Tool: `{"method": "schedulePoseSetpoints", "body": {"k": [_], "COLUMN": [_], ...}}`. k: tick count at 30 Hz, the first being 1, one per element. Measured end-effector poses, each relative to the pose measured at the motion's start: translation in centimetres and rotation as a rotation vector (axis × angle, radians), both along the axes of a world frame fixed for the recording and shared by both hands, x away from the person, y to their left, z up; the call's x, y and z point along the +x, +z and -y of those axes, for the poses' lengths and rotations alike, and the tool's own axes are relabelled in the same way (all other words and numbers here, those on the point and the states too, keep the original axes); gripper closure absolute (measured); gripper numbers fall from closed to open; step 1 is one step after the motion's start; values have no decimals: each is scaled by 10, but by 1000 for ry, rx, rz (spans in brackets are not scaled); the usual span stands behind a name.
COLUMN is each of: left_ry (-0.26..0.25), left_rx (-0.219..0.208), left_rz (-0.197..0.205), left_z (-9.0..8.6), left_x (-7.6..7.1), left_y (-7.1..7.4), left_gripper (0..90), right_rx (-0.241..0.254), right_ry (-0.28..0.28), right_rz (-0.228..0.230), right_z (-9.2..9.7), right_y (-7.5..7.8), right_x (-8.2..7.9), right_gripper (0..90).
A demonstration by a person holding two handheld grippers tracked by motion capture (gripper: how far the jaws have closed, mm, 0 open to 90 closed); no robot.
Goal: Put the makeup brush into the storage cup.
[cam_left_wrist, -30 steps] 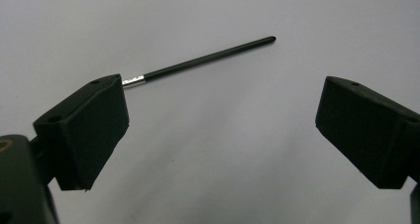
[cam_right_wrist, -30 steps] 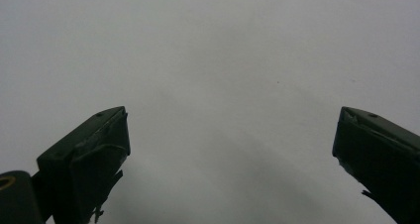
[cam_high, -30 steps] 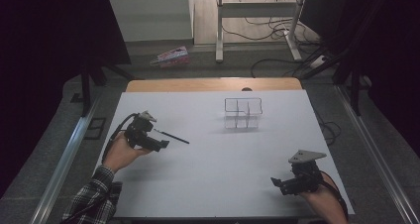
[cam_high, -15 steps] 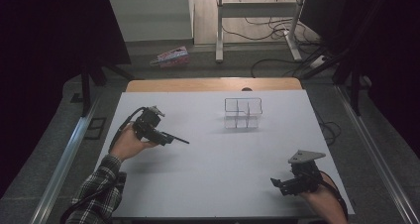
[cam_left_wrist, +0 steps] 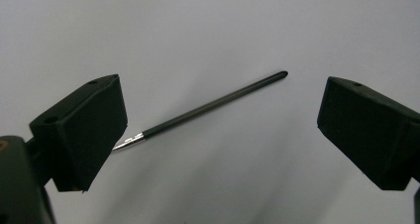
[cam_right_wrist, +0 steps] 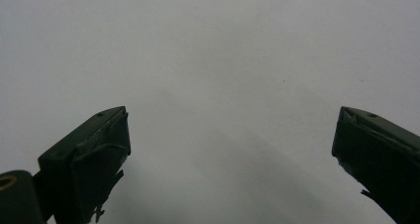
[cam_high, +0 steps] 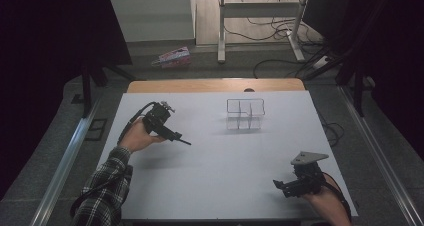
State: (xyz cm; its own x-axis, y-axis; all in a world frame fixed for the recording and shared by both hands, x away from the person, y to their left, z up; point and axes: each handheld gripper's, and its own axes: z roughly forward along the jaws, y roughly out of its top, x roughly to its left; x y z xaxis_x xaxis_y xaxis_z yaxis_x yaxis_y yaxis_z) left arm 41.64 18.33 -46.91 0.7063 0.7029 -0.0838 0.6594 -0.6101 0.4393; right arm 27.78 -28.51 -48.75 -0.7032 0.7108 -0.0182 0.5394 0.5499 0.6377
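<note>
down at the near edge of the white table, the right gripper sits low beside the right corner, held in the person's right hand, grey three-cornered plate on top. its own view shows the two black jaws standing wide apart over bare white surface, nothing between them.

moving up the left side, a plaid sleeve leads to the left hand, which grips the left gripper above the table's left half, cable curling off behind it. here's the thing to watch: a thin black pen lies on the white surface, tilted, its silver tip down by the left jaw and its rounded black end pointing up toward the gap. in the left gripper view the jaws are spread apart, the pen lying across the space between them, silver point just at the inner edge of the left jaw; whether it touches that jaw, cannot tell. in the high view the pen is the dark sliver running out from the gripper's nose toward the table's middle.

farther back, a clear divided organizer stands upright toward the far edge, well apart from both grippers, its compartments looking bare.

beyond the table, on the floor, a pink packet lies flat; its print is too small to read. no writing readable anywhere.
</note>
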Motion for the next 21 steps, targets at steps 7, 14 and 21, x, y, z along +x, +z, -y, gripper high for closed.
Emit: {"method": "schedulePoseSetpoints", "body": {"k": [7, 14, 21], "left_ry": [-22, -36, -52], "left_rx": [35, 44, 63], "left_rz": [-6, -17, -24], "left_z": [9, 14, 17], "left_x": [9, 16, 18], "left_y": [2, -1, -8], "left_gripper": [56, 55, 76], "right_rx": [3, 4, 3], "right_ry": [2, 3, 3], "right_rz": [-3, -4, -5], "right_z": [0, 1, 1], "right_y": [0, 0, 0], "right_x": [0, 0, 0], "right_gripper": [22, 22, 23]}}
